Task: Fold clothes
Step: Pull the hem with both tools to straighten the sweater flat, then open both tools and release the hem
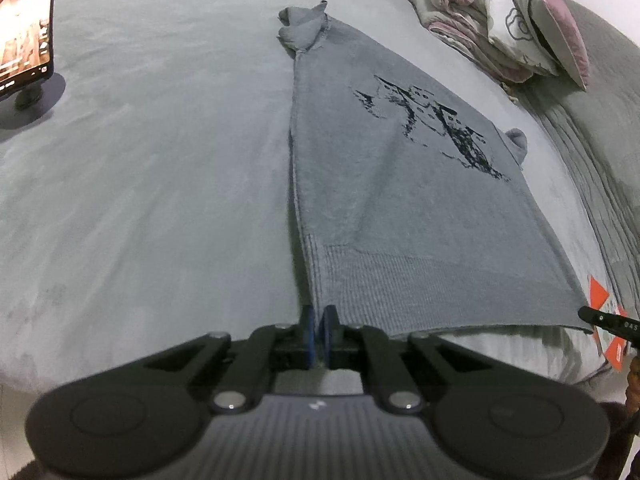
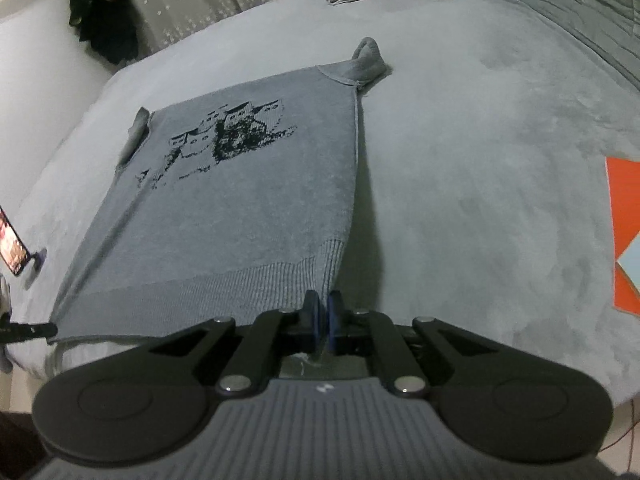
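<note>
A grey knitted sweater (image 1: pixel 384 184) with a black building pattern lies stretched on a grey bed, its sleeves tucked in and bunched at the far shoulders. My left gripper (image 1: pixel 319 322) is shut on the ribbed hem at its left near corner. My right gripper (image 2: pixel 323 314) is shut on the hem (image 2: pixel 224 292) at the right near corner. Both corners are lifted a little off the bed, and the hem hangs taut between them. The tip of the right gripper shows at the right edge of the left wrist view, and the left gripper's tip shows at the left edge of the right wrist view.
A phone on a stand (image 1: pixel 24 32) plays video at the far left of the bed (image 1: pixel 140 160). Folded bedding and pillows (image 1: pixel 504 20) are piled at the far right. An orange and white card (image 2: pixel 626 236) lies on the bed to the right. A dark garment (image 2: pixel 102 12) hangs by the curtain.
</note>
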A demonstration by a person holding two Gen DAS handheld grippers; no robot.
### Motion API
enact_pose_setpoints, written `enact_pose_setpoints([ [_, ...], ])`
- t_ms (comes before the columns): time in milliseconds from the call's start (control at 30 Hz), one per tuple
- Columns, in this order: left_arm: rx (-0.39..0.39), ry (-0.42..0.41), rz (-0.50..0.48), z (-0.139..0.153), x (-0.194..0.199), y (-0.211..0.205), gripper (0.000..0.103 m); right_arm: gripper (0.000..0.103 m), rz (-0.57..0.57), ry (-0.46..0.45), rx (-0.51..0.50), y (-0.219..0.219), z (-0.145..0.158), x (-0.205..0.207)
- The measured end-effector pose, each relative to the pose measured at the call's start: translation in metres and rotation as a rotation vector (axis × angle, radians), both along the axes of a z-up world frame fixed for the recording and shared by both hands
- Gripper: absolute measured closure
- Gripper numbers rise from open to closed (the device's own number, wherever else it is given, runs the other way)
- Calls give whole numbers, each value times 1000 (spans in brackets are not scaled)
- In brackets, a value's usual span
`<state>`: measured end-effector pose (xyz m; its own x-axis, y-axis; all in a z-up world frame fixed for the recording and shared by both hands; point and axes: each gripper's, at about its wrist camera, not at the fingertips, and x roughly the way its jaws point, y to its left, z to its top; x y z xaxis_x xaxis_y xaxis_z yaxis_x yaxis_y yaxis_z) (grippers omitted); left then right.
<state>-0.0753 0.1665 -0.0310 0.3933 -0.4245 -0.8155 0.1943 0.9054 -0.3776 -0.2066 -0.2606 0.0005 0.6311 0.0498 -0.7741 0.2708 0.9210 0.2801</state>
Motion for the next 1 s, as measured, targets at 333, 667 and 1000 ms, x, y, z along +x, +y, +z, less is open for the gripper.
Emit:
enact_pose_setpoints([
  [333,83,11,-57,-15,9,-5,99,98,24,89,-22,0,-26,6],
  [667,56,-119,-39,-29,-10,-1,95,98,48,65,-61,0,-56,14],
  [1000,-84,-173,66,-19,-6,22,63,54,-13,-106,31,0,-55,-10],
])
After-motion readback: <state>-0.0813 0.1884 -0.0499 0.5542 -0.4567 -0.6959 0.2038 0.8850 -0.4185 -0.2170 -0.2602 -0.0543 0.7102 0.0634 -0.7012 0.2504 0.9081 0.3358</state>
